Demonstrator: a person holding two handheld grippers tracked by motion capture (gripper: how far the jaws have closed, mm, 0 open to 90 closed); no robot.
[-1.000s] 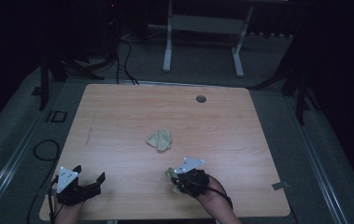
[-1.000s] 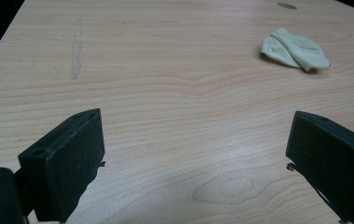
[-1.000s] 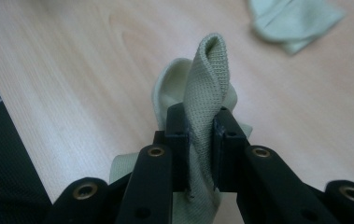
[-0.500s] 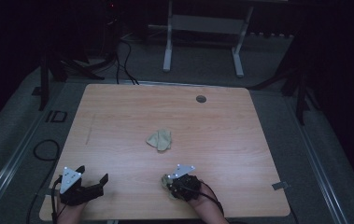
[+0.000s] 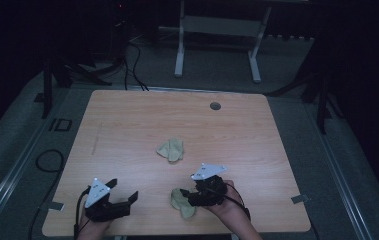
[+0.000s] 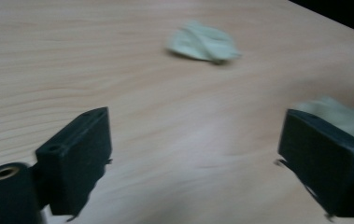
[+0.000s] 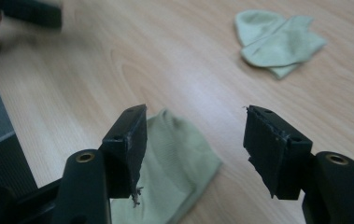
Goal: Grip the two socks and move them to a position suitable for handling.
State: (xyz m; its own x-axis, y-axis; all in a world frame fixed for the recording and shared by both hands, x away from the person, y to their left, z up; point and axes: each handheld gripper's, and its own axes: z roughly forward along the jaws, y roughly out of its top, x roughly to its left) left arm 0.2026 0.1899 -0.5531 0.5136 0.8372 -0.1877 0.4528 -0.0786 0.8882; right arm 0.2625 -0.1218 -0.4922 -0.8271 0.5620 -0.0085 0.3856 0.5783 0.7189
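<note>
Since a second ago the right gripper (image 5: 193,196) has drifted leftward along the near edge, and its jaws now stand spread above the near sock (image 7: 174,163), which lies flat on the table (image 5: 127,125) at about five o'clock, looking let go rather than pinched. At seven o'clock the left gripper (image 5: 122,192) also sits spread and empty. The second sock (image 5: 171,150) lies crumpled near the table's centre, likely the next thing to fetch for pairing.

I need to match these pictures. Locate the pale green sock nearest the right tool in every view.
High view: near sock, bottom centre, just left of the right tool.
Left gripper view: right edge, behind the jaw.
Right gripper view: bottom centre.
Shared landmark: far sock.
</note>
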